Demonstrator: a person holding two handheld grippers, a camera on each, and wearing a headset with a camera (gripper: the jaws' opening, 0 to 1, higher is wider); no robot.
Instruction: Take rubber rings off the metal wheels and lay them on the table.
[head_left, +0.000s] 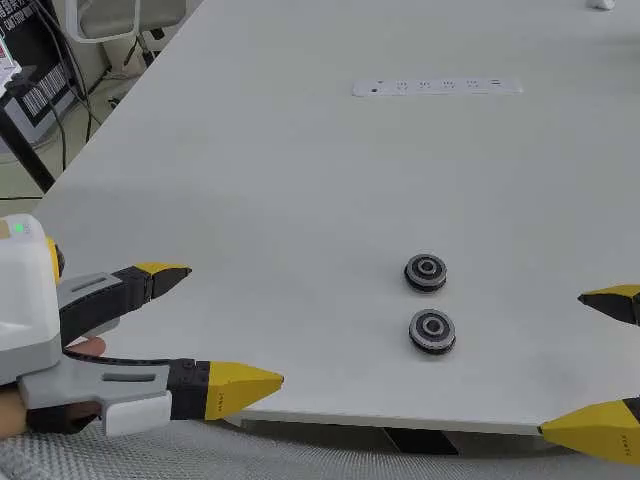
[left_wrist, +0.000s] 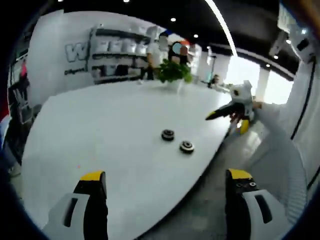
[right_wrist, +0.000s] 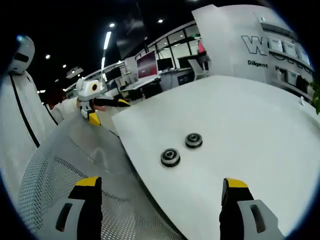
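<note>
Near wheel (head_left: 432, 331) and far wheel (head_left: 426, 272) flat on counter (head_left: 300, 180), between left tool (head_left: 235, 325) and right tool (head_left: 560, 363), both wide open and empty; right tool nearer.

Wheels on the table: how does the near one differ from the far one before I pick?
The near wheel lies closer to the front edge of the table; the far wheel sits further in. In the head view the near wheel is slightly right of the far wheel. Shared: both lie flat, apart from each other, each with its black rubber ring on, and they look alike in size.
</note>
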